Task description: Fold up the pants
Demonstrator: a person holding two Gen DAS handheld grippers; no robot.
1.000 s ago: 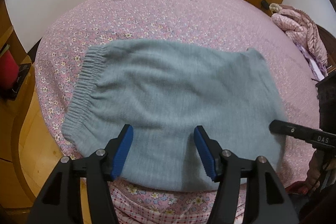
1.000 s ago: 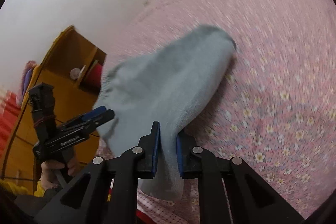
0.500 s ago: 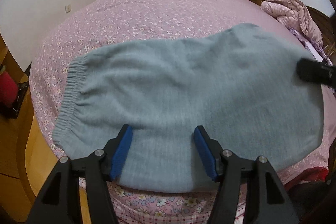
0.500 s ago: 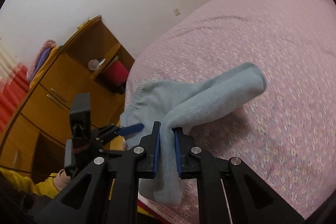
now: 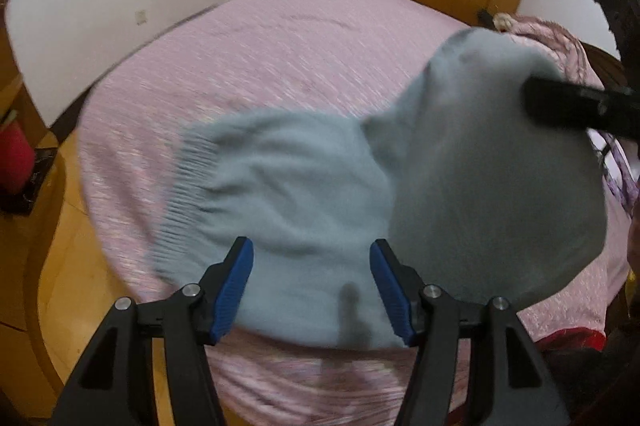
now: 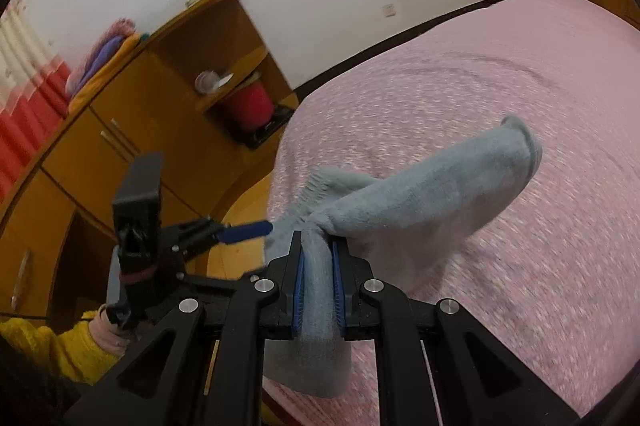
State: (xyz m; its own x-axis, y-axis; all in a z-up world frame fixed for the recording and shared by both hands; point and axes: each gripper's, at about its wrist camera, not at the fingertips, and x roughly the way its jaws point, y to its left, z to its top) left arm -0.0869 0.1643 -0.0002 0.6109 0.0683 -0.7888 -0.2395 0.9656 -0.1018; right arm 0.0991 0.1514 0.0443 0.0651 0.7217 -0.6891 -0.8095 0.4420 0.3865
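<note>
Fabric of the grey pants (image 6: 400, 202) is clamped between the blue pads of the right gripper (image 6: 318, 286), which lifts that end off the pink bedspread (image 6: 500, 98). The waistband end lies on the bed. The left gripper (image 5: 311, 286) hangs above the near edge, jaws apart and gripping nothing (a yellow sleeve (image 6: 48, 346) behind it). A wooden cabinet (image 6: 120, 114) holding a red container (image 6: 250, 102) stands beside the bed.

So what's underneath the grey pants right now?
The pink floral bed cover lies under the grey pants. The right gripper lifts one end. Anything beneath the part lying flat is covered.
</note>
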